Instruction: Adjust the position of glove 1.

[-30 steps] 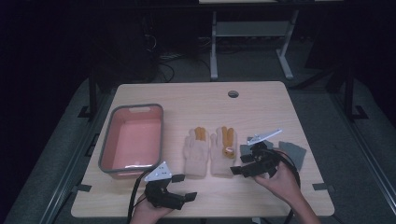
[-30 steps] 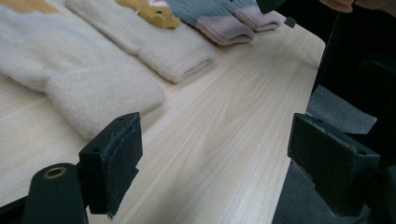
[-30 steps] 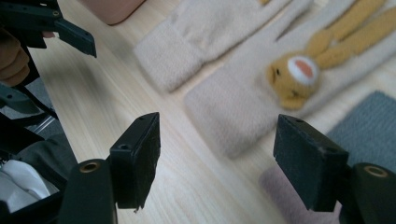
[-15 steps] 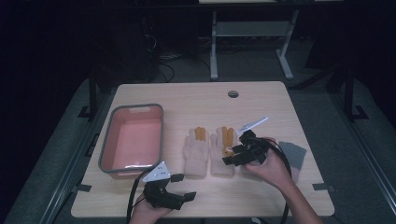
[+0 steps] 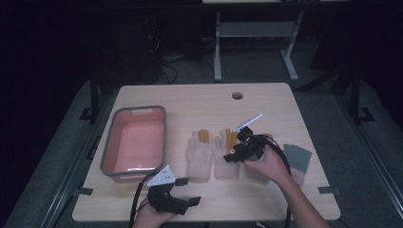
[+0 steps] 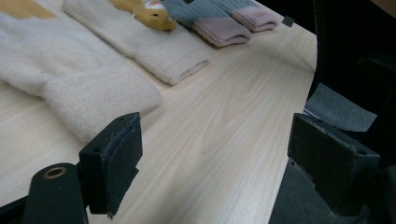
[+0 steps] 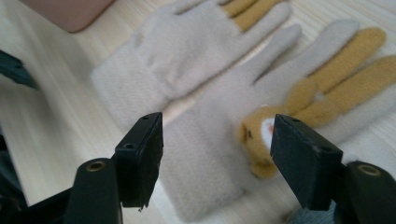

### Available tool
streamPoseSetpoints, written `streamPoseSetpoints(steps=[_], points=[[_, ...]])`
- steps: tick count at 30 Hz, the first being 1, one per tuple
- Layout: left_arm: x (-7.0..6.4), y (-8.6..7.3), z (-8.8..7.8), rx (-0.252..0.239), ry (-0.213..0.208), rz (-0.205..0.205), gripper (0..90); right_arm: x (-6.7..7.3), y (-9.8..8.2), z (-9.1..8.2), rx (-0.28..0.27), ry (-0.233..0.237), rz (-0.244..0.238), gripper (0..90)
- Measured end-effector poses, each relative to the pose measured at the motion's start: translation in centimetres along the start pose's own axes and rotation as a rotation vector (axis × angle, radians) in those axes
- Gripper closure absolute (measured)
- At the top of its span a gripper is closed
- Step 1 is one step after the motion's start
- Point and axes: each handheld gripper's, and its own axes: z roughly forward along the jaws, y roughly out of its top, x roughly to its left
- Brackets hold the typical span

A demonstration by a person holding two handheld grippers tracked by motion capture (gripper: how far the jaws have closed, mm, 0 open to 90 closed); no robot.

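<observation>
So we've got the right gripper (image 5: 236,151) hovering wide open over the right cream glove (image 7: 219,140), left gripper (image 5: 183,202) also open, near the table's (image 5: 266,107) front edge.

My light wooden table (image 5: 190,99) carries a pink grey-rimmed plastic tub (image 5: 134,143), two cream knitted gloves (image 5: 200,155) and grey-pink socks (image 5: 298,159).

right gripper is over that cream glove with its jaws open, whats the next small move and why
Probably lower the right gripper straight down and close on the cream glove. Its jaws stand open with the glove's palm between them, nothing is gripped yet, and the left gripper rests open near the table's front edge, away from both gloves.
</observation>
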Motion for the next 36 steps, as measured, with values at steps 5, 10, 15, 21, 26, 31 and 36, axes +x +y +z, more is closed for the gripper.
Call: streamPoseSetpoints(steps=[5, 10, 15, 21, 26, 31, 36], points=[[-0.2, 0.0, 0.1, 0.008, -0.001, 0.007, 17.7, -0.7, 0.2, 1.1, 0.037, -0.023, 0.005, 37.0], [-0.2, -0.1, 0.2, 0.009, -0.003, 0.010, 17.7, -1.2, 0.3, 2.0, 0.059, -0.058, 0.003, 41.7], [-0.2, -0.1, 0.3, 0.011, -0.004, 0.009, 17.7, -1.5, 0.4, 2.6, 0.087, -0.096, 0.009, 48.4], [-0.1, -0.1, 0.1, 0.008, 0.001, 0.006, 17.7, -1.6, 0.2, 3.9, 0.128, -0.139, 0.010, 49.5], [-0.1, -0.1, 0.2, 0.008, 0.002, 0.006, 17.7, -1.3, 0.5, 4.2, 0.134, -0.163, 0.000, 53.3], [-0.2, -0.1, 0.2, 0.011, 0.002, 0.008, 17.7, -1.0, 0.5, 4.2, 0.139, -0.190, -0.013, 58.2], [-0.2, -0.1, 0.1, 0.014, 0.006, 0.013, 17.7, -0.8, 0.5, 4.1, 0.137, -0.203, -0.023, 62.2]])
